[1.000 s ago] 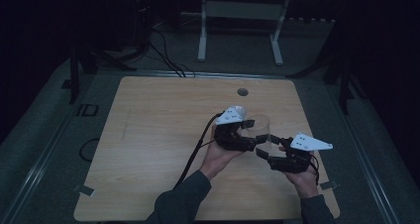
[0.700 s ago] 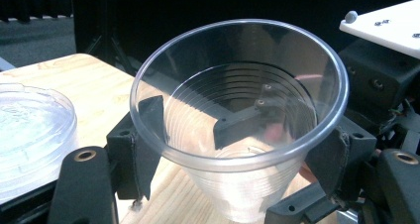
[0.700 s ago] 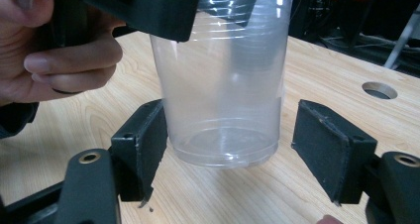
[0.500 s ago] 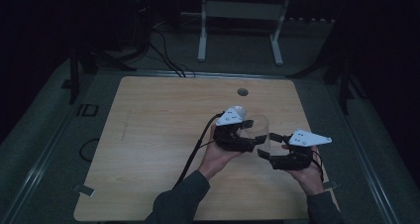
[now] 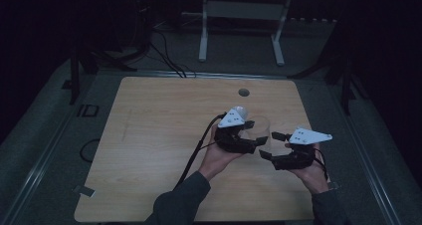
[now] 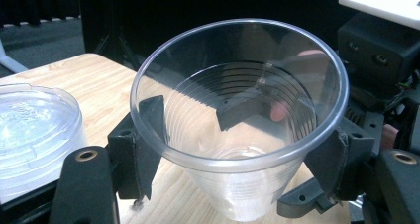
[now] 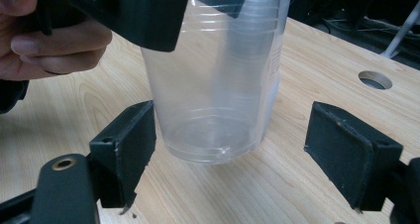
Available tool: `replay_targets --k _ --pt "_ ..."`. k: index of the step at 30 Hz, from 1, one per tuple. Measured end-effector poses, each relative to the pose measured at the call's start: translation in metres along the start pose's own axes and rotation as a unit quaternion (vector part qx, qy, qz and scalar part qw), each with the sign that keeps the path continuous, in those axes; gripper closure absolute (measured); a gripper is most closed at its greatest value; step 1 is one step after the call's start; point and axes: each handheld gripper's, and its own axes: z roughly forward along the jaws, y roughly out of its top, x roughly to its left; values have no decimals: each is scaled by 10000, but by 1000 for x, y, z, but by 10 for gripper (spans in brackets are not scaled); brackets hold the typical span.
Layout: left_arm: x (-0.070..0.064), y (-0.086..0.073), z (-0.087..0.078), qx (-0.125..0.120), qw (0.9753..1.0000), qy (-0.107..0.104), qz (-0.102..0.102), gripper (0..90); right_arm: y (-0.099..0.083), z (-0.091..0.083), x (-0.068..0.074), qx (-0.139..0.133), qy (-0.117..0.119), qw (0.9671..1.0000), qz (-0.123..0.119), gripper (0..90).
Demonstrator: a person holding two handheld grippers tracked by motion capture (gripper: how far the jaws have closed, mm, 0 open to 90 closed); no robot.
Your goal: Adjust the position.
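Left gripper (image 5: 251, 134): closed on the clear plastic cup (image 6: 237, 120), one jaw pressed to each side of its wall just under the rim; it holds the cup mouth-up.

Right gripper (image 5: 273, 145): open, jaws spread wide and holding nothing; in the right gripper view its two jaws stand either side of the cup's base (image 7: 208, 144), the nearer jaw just beside the wall, the other well apart from it.

Cup, place: toward the right edge of the table (image 5: 164, 135), about midway between the near and far edges; in the right gripper view the base looks to be on the wood or barely off it, I cannot tell which.

Cup, axis: long axis upright, mouth up, narrow end down; it appears empty.

Key relation: the cup lies straight ahead of the right gripper, between its jaws, low on the cup, while the left gripper has the upper part. The left is the hand in contact; the right is the near free one.

Lid (image 6: 34, 130): a clear plastic lid lies on the table just beside the left gripper, apart from the cup.

Table hole (image 5: 243, 92): a small round hole near the far edge, well apart from the cup.

Judgement: the coming move likely turns on the right gripper closing level across the lower wall; thin plastic would buckle under a hard squeeze.
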Motion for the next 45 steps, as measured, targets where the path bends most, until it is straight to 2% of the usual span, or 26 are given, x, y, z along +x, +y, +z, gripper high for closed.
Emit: replay_targets --k 6,9,14,20,24,30,37,45 --pt "-4 0 3 121 9997 55 182 298 4 2 2 70 51 9999 -81 204" --pt "-6 0 4 181 9992 120 322 298 4 4 3 94 61 9999 -131 239" --pt "-10 2 5 223 9987 163 427 298 5 7 5 168 99 9997 -173 264" --pt "-12 2 5 198 9984 170 508 290 3 11 6 173 136 9996 -189 370" --pt "-12 3 5 150 9988 137 446 271 2 11 7 101 136 9997 -175 406" --pt "-11 4 5 -28 9997 43 247 243 0 12 8 -94 101 9999 -75 411" --pt "-11 2 4 -294 9996 -11 46 240 -3 14 10 -277 122 9995 59 411" --pt "-11 1 3 -426 9991 -8 -7 247 -6 16 12 -369 186 9990 154 411"
